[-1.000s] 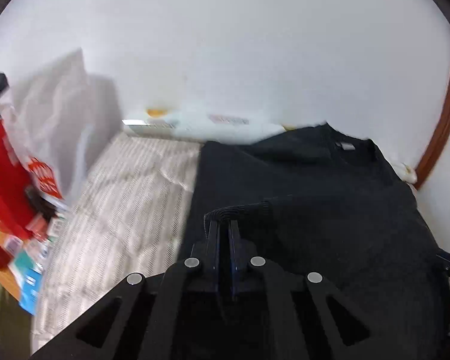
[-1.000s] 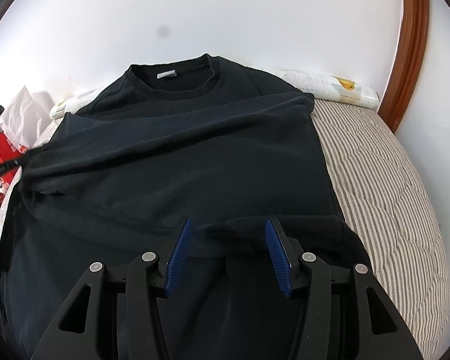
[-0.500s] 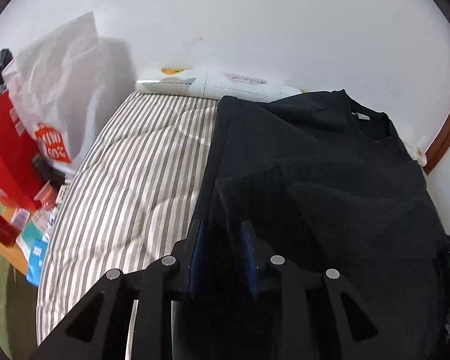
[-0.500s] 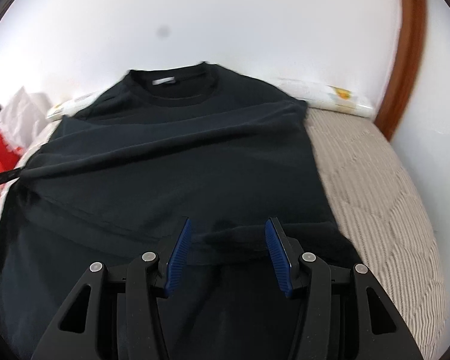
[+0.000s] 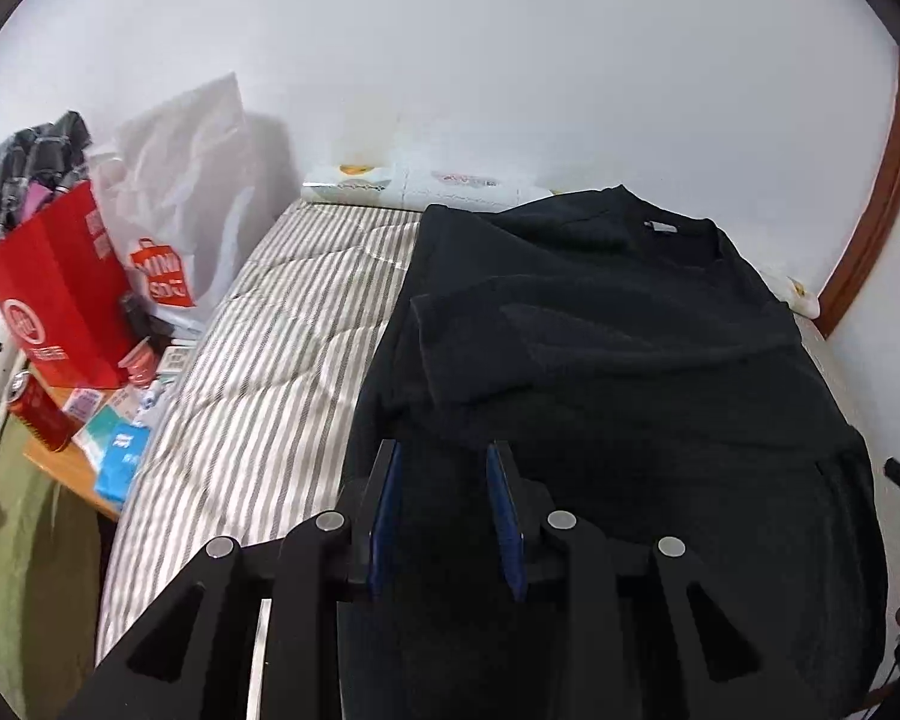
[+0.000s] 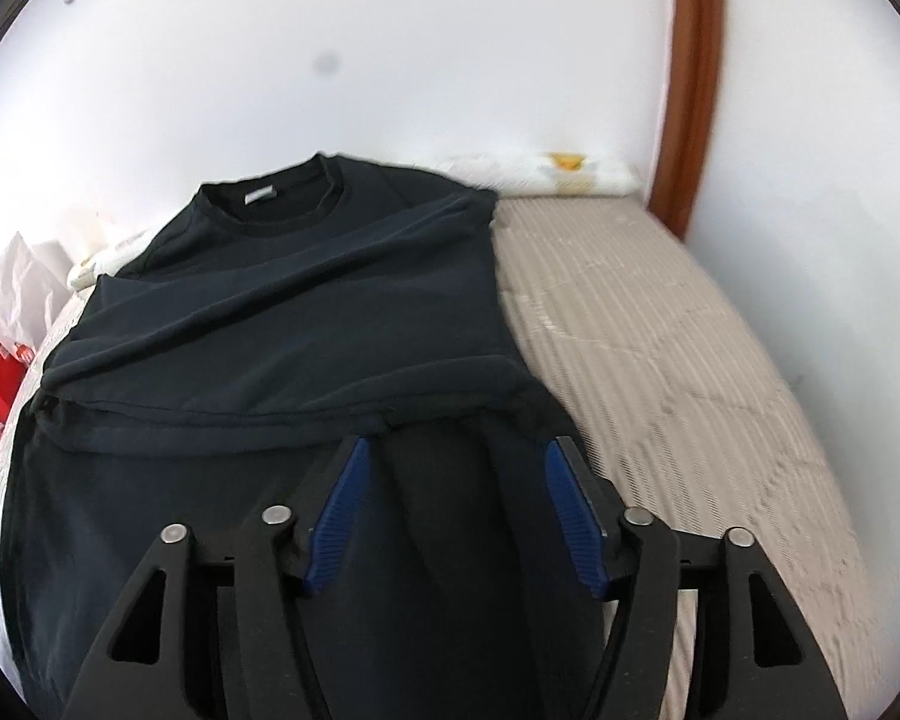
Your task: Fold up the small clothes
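Black T-shirt (image 6: 282,312) lies on the striped mattress (image 5: 258,372), neck toward the wall, a small pale tag (image 6: 260,197) inside the collar — its print too small to read. Both sleeves are folded across the chest. The left gripper (image 5: 444,468) hovers over the shirt's left edge, blue pads a little apart, jaws having just opened, gripping nothing. The right gripper (image 6: 456,462) stands wider, just opened further, the dark cloth below it unpinched. Beside the bed, a red bag (image 5: 60,294) and a white plastic bag (image 5: 180,192) carry logos — illegible.
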`<state>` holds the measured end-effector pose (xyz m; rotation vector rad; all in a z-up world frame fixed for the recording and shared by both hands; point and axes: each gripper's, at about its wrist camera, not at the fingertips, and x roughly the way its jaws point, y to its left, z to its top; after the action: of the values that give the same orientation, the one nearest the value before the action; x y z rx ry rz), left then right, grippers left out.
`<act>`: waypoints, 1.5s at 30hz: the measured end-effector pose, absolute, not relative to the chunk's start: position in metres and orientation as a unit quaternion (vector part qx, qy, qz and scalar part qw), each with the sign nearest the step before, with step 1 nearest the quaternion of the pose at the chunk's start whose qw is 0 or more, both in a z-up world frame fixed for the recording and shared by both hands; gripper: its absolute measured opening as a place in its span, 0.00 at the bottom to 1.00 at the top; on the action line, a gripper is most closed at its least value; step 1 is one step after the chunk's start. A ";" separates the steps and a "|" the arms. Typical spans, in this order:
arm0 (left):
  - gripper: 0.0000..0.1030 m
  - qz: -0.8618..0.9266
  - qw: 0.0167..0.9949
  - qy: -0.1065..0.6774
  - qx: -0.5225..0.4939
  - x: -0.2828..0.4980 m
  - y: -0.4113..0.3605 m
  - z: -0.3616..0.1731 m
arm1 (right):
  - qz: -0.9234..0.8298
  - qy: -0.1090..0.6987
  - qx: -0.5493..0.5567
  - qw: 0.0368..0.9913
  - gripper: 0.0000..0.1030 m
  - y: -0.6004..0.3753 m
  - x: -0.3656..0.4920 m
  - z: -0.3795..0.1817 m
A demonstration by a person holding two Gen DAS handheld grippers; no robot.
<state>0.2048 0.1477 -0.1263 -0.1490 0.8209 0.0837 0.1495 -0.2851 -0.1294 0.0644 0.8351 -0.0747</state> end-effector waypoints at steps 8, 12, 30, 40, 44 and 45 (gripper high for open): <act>0.26 0.044 0.915 0.393 -0.073 0.145 0.136 -0.122 | -0.057 0.378 0.040 0.923 0.66 -0.302 0.087 -0.111; 0.26 0.048 0.913 0.399 -0.075 0.122 0.135 -0.136 | -0.042 0.381 0.019 0.923 0.65 -0.302 0.068 -0.116; 0.51 0.083 0.902 0.418 -0.067 0.092 0.165 -0.193 | -0.052 0.448 -0.014 0.892 0.62 -0.281 0.070 -0.197; 0.56 0.093 0.907 0.407 -0.053 0.092 0.163 -0.197 | -0.063 0.441 -0.010 0.895 0.65 -0.283 0.067 -0.201; 0.57 0.096 0.907 0.406 -0.049 0.092 0.162 -0.197 | -0.065 0.443 -0.007 0.894 0.68 -0.284 0.069 -0.201; 0.58 0.096 0.907 0.407 -0.049 0.092 0.162 -0.197 | -0.066 0.443 -0.004 0.894 0.69 -0.285 0.069 -0.202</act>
<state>0.0924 0.1623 -0.1975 -0.1020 0.8394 0.1982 0.0686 -0.2847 -0.2016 -0.0075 0.9195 -0.1372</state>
